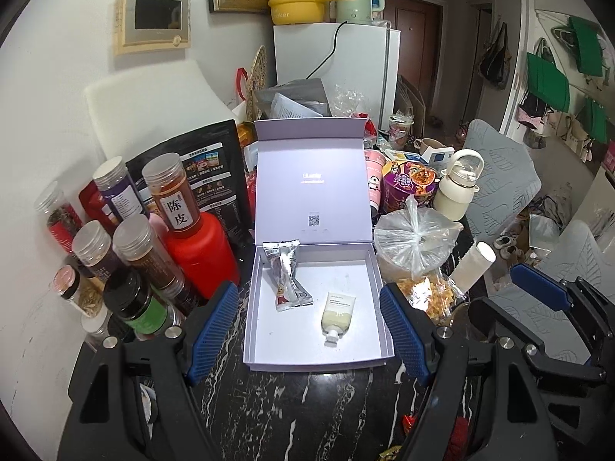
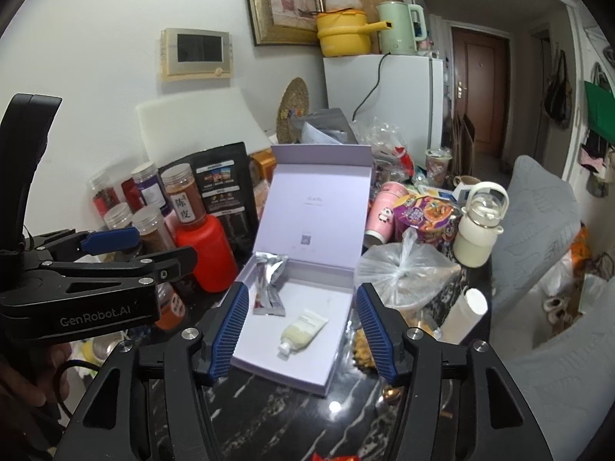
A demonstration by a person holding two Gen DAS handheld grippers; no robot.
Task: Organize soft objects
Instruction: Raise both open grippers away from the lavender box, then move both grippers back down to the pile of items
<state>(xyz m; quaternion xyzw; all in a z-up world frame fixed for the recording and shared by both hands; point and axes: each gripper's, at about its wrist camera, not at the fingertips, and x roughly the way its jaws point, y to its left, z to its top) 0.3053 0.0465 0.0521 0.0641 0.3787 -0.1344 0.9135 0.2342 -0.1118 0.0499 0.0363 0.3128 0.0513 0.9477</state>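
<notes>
While the cream tube (image 1: 338,317) and foil sachets (image 1: 288,276) lie in the lavender box (image 1: 378,265), both the left gripper (image 1: 307,330) and the right gripper (image 2: 300,334) hang apart, empty.

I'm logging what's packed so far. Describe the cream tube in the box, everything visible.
The tube is a small soft squeeze tube, pale yellow-cream with a whiter printed upper part and a whitish cap. It lies flat on the floor of the open lilac box, cap toward the box's front edge, crimped end toward the lid. It looks partly flattened, and the print is too small to read. It lies apart from the foil sachets to its left. No gripper touches it.
</notes>
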